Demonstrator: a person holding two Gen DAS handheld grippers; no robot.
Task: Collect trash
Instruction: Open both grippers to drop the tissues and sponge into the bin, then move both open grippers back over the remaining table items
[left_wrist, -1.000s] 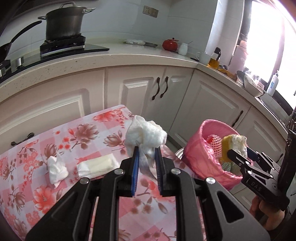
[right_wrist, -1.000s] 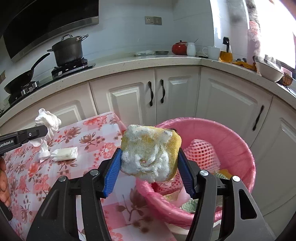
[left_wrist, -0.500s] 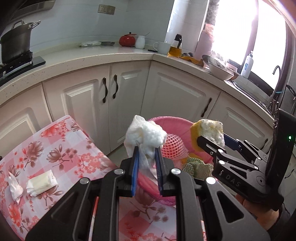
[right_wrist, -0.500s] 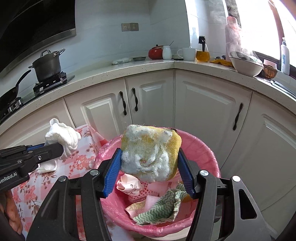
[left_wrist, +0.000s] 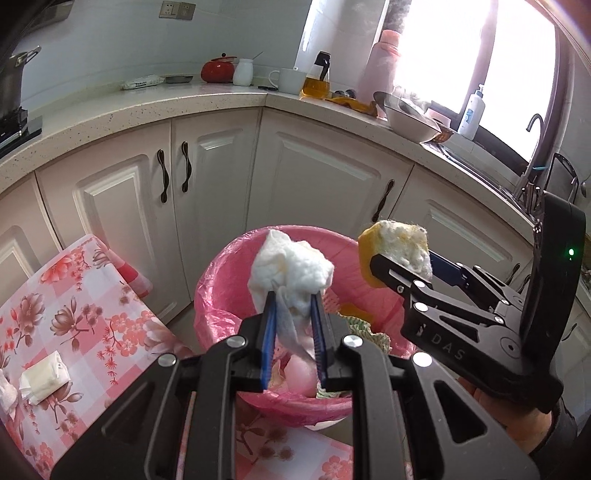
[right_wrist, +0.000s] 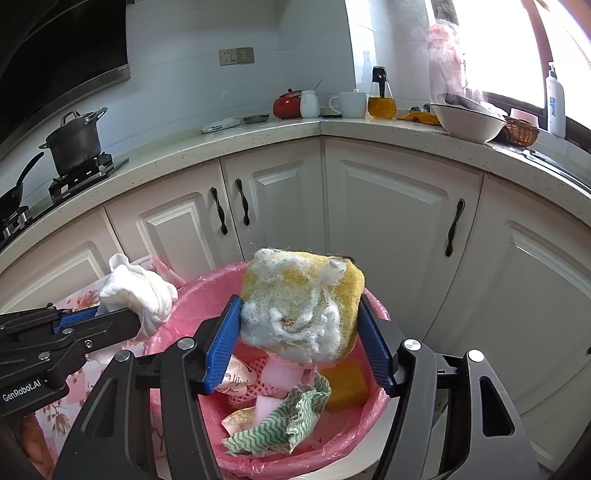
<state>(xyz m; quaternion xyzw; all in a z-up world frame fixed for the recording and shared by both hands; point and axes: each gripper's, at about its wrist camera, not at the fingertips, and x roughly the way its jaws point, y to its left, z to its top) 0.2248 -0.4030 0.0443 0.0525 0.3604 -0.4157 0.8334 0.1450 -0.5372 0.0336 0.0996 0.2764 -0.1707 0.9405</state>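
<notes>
A crumpled white tissue wad (left_wrist: 291, 266) sticks up between the blue pads of my left gripper (left_wrist: 293, 299), whose jaws are opening while the pads still touch it. It hangs over the pink-lined trash bin (left_wrist: 229, 280). A worn yellow sponge (right_wrist: 303, 295) with white fuzz sits between the pads of my right gripper (right_wrist: 299, 306). Those jaws are opening too, and the sponge hangs above the bin's liner (right_wrist: 195, 295). In the left wrist view the right gripper (left_wrist: 402, 262) holds the sponge (left_wrist: 395, 240) over the bin's right rim. The tissue wad (right_wrist: 136, 288) shows at the left of the right wrist view.
The bin holds a green-patterned cloth (right_wrist: 280, 417), a yellow sponge block (right_wrist: 347, 384) and wrappers. Left of it stands a table with a floral cloth (left_wrist: 74, 295) bearing a folded white tissue (left_wrist: 44, 376). White cabinets (right_wrist: 399, 221) and a cluttered counter run behind.
Both grippers swung right from over the table to above the bin, each carrying its item. The right gripper's pads stand slightly wider around the sponge.
</notes>
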